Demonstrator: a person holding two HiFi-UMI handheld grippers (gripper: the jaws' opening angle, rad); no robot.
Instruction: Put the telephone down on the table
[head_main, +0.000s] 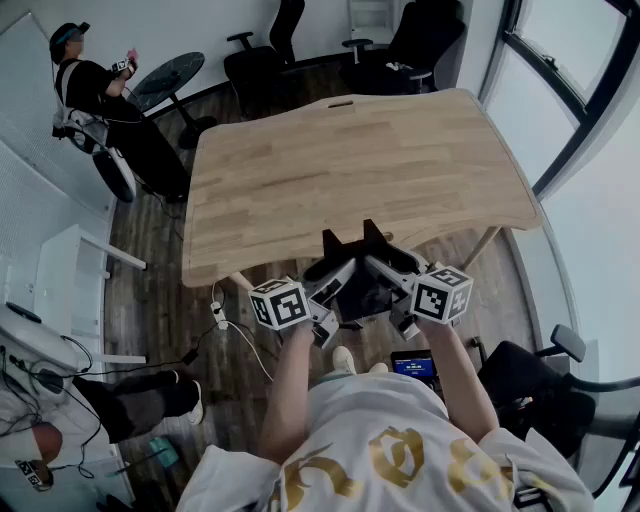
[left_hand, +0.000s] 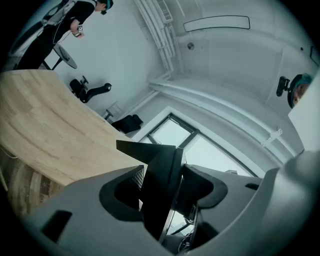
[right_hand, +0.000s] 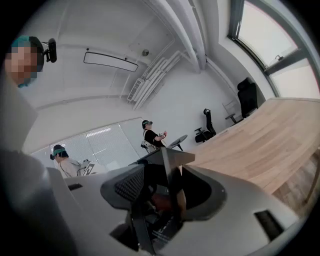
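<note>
Left gripper (head_main: 333, 282) and right gripper (head_main: 390, 272) sit side by side just below the head camera. Each gripper's jaws are clamped narrowly on the dark telephone (head_main: 352, 246). It is carried between them at the near edge of the wooden table (head_main: 350, 160).

Office: wooden table (head_main: 350, 170), black swivel chairs (head_main: 262, 68), tall windows (head_main: 572, 62), white walls (head_main: 150, 25).
</note>
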